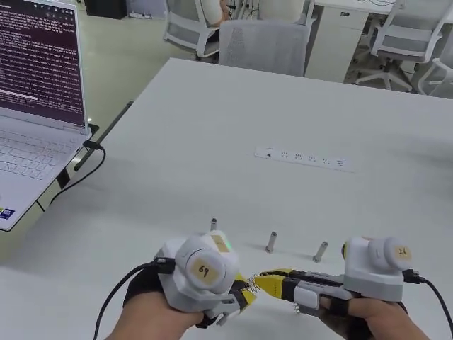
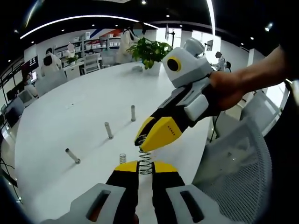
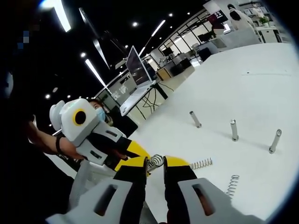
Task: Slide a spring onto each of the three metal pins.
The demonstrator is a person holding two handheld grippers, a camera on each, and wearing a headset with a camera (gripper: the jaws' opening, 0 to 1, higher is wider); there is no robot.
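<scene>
Looking down on a white table in an open office, with a grey mesh chair drawn up at the far edge. Standing upright in a row on it: three metal pins, namely the middle pin and one on either side, none carrying a spring yet. Lying flat beyond the middle pin, a white power strip; sitting open well to the left of that pin, a laptop. Meeting tip to tip on the near side of the middle pin, the left gripper and the right gripper, each held in a gloved hand. Pinching one spring between them, the left jaws pressing on its lower end and the right jaws on its upper end, both pairs drawn almost together. Resting loose on the table, nearer than the middle pin, two more springs.
</scene>
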